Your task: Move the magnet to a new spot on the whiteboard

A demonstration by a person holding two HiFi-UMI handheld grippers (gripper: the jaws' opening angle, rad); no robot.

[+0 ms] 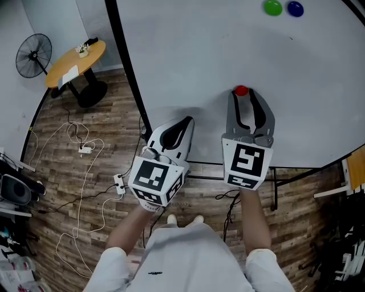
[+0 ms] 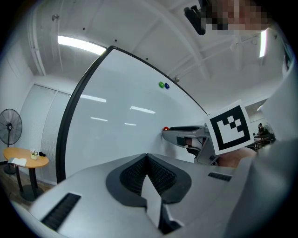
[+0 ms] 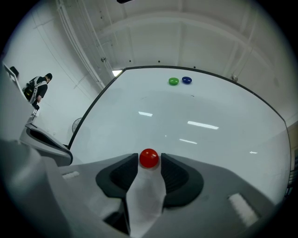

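Note:
A red magnet (image 1: 241, 90) sticks to the whiteboard (image 1: 228, 45), low and right of its middle. My right gripper (image 1: 242, 93) points at the board with its two tips either side of that magnet. In the right gripper view the red magnet (image 3: 149, 158) sits between the jaw tips with a thin gap on each side, so the right gripper (image 3: 149, 161) is open. My left gripper (image 1: 187, 120) hangs just left of it near the board's lower edge, shut and empty. In the left gripper view its jaws (image 2: 146, 156) meet, and the red magnet (image 2: 165, 128) shows at the right gripper's tip.
A green magnet (image 1: 273, 7) and a blue magnet (image 1: 295, 8) sit high on the board at the right. To the left stand a round wooden table (image 1: 77, 57) and a floor fan (image 1: 33, 55). Cables (image 1: 80, 148) and a power strip (image 1: 119, 183) lie on the wooden floor.

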